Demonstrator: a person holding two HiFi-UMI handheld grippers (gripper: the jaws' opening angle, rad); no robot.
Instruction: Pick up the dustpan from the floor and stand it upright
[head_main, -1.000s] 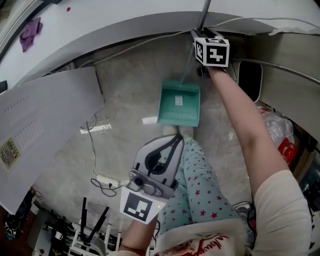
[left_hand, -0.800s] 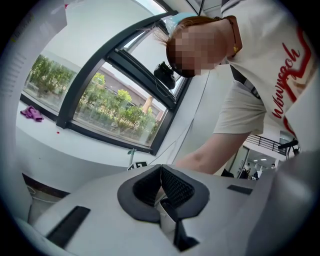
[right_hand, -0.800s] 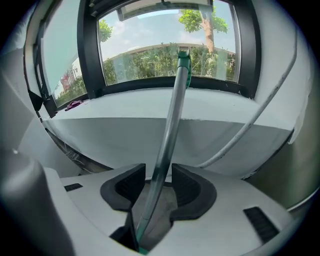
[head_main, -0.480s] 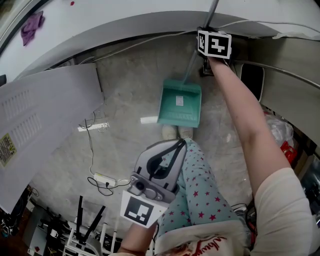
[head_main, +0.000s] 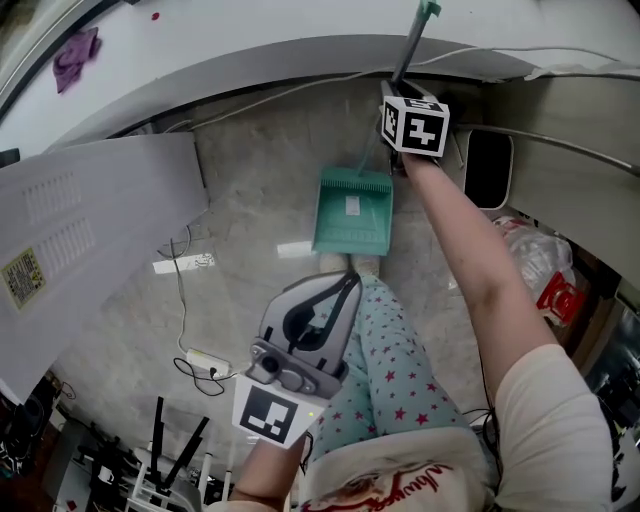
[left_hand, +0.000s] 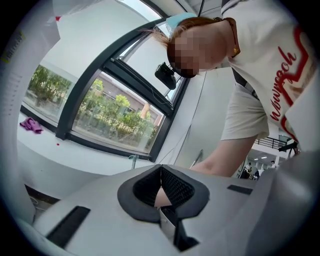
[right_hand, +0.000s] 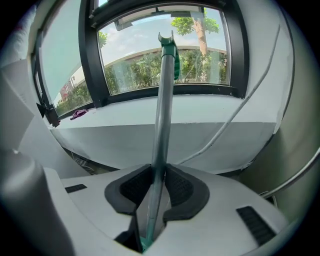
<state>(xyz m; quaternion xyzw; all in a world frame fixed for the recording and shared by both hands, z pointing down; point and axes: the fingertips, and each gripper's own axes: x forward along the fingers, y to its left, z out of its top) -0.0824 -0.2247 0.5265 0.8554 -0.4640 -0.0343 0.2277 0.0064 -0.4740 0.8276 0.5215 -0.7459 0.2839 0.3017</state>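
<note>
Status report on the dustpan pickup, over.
Right gripper just closed onto dustpan handle. Left gripper shut, empty. Pan end down, by the feet. Floor cable well aside.

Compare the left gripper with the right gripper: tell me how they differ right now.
The right gripper has just been closing its jaws and clamps the dustpan by its handle; the left gripper has its jaws together on nothing. The right gripper is stretched out at arm's length; the left gripper is held close above the person's leg. Both carry a marker cube.
</note>
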